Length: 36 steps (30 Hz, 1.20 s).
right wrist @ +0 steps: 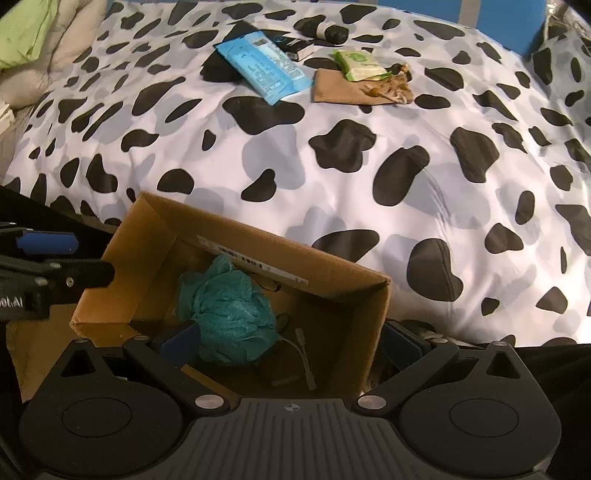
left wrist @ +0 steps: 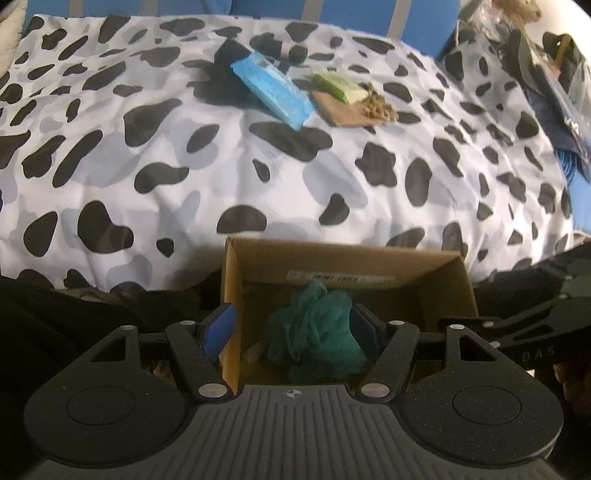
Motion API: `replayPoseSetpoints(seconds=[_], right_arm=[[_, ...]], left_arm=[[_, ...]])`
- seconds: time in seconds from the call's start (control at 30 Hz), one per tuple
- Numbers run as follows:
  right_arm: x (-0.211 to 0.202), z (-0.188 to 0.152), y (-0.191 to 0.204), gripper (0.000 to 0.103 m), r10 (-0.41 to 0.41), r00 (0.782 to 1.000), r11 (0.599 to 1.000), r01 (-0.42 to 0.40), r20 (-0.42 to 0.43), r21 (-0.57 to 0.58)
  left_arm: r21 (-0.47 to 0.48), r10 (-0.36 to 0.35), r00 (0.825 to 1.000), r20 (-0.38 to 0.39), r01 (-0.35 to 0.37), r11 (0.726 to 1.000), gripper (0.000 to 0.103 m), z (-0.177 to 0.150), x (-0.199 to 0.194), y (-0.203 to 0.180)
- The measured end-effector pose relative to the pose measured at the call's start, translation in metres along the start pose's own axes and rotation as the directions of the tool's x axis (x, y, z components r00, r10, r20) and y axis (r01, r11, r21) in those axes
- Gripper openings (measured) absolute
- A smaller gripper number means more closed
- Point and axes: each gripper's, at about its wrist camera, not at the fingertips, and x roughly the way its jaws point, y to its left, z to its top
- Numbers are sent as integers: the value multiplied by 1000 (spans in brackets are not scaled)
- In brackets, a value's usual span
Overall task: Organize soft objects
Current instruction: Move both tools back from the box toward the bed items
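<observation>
A teal mesh bath sponge (left wrist: 314, 328) (right wrist: 225, 317) lies inside an open cardboard box (left wrist: 258, 266) (right wrist: 325, 288) at the foot of the bed. My left gripper (left wrist: 291, 325) is open, its blue pads either side of the sponge and the box's left wall. My right gripper (right wrist: 291, 343) is open over the same box, one finger inside by the sponge, the other outside the right wall. On the cow-print duvet (left wrist: 258, 177) (right wrist: 332, 177) farther off lie a blue wipes pack (left wrist: 271, 90) (right wrist: 262, 64), a green pack (left wrist: 340, 86) (right wrist: 360, 64) and a tan cloth (left wrist: 347, 109) (right wrist: 340, 88).
A white cable adapter (right wrist: 304, 363) lies on the box floor. A dark rolled item (right wrist: 325, 31) and a black box (right wrist: 291, 44) sit near the headboard. Bags and a blue coil (left wrist: 565, 122) crowd the bed's right side. A green pillow (right wrist: 26, 33) is at far left.
</observation>
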Motion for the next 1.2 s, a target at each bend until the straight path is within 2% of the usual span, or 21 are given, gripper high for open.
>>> replayPoseSetpoints(seconds=[0.33, 0.57, 0.83, 1.2], right_arm=[[-8, 7, -27, 103, -34, 997, 995, 27, 69, 93], [-13, 23, -36, 103, -27, 988, 996, 13, 151, 92], [-9, 47, -41, 103, -50, 976, 998, 39, 213, 57], [0, 69, -52, 103, -56, 970, 997, 40, 238, 72]], left_arm=[[3, -4, 998, 70, 4, 1000, 67, 14, -4, -3], [11, -8, 997, 78, 7, 1000, 67, 23, 0, 1], [-2, -31, 992, 123, 31, 1000, 67, 39, 3, 10], [16, -49, 982, 180, 47, 999, 67, 63, 15, 18]])
